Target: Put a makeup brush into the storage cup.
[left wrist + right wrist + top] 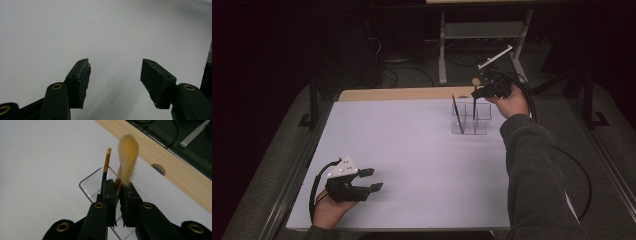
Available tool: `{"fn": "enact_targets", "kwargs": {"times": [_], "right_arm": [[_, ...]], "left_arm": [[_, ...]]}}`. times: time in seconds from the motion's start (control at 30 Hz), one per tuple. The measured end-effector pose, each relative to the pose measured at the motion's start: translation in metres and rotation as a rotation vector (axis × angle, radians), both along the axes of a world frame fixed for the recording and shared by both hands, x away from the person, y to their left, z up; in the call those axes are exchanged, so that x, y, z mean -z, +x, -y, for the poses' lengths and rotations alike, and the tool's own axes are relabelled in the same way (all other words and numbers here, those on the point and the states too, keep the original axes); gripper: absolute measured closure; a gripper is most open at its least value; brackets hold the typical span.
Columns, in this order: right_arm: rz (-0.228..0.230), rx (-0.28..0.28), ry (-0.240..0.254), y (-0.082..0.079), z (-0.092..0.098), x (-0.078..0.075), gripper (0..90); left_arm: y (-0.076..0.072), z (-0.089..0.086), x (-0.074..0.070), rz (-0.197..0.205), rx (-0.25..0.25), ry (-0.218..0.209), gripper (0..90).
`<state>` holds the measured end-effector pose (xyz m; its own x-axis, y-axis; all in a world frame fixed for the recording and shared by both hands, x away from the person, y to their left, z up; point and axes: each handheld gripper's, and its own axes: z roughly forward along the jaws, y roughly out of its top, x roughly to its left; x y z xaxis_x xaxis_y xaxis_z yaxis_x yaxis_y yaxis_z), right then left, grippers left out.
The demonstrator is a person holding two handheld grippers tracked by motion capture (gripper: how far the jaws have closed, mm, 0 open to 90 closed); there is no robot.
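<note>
Holding a fluffy-tipped brush (127, 162) pinched in my right gripper (119, 191), I have its handle partly down in the clear organizer (469, 120) at the table's far right; letting go remains. Another brush (457, 114) already stands there, just beside. My left gripper (369, 180) rests wide and empty, well apart, near me on the white table (412, 150).

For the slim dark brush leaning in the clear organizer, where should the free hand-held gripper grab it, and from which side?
Probably high on the handle of the slim brush, just under its gold tip, coming from above with jaws either side. It leans in the clear organizer, whose walls block a low sideways grasp. The left hand-held gripper is open and free; the right hand-held gripper is shut on the fluffy brush.
</note>
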<state>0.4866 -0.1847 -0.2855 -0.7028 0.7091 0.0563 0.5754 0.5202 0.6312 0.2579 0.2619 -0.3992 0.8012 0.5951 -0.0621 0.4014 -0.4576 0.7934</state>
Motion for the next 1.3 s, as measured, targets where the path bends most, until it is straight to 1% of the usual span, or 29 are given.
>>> {"fn": "enact_targets", "kwargs": {"times": [0.13,0.27,0.6,0.67,0.77,0.83,0.93,1.1,1.17,1.3], "right_arm": [[0.005,-0.001,-0.001,0.0,0.0,0.004,82.7],[-0.006,0.003,0.001,0.0,0.0,0.006,82.7],[-0.01,0.01,0.005,0.0,-0.001,0.012,82.7],[-0.01,0.012,0.004,0.001,-0.001,0.012,82.6],[-0.006,0.016,0.007,0.001,-0.001,0.014,82.7],[-0.005,0.021,0.021,0.0,-0.001,0.016,82.6],[-0.004,0.027,0.012,0.0,-0.001,0.019,82.6],[-0.008,0.036,0.015,0.0,0.001,0.023,82.6],[-0.016,0.039,0.015,0.0,0.0,0.024,82.6],[-0.021,0.036,0.015,0.0,0.001,0.029,82.6]], "left_arm": [[0.0,0.0,0.0,0.0,-0.004,-0.004,39.6],[0.0,0.0,0.0,0.002,0.002,0.0,39.6],[-0.001,0.0,0.0,-0.005,-0.005,-0.004,39.6],[0.0,-0.001,0.0,0.003,-0.002,-0.003,39.6],[0.0,-0.002,0.0,0.004,0.0,0.0,39.6],[0.0,-0.001,0.0,0.002,-0.001,-0.004,39.5],[0.0,-0.001,-0.001,0.004,-0.002,0.0,39.5],[0.0,-0.001,0.0,-0.001,-0.002,0.0,39.6],[0.0,-0.001,0.0,0.0,-0.003,-0.001,39.6],[0.0,-0.001,0.0,-0.001,-0.002,0.0,39.6]]}}
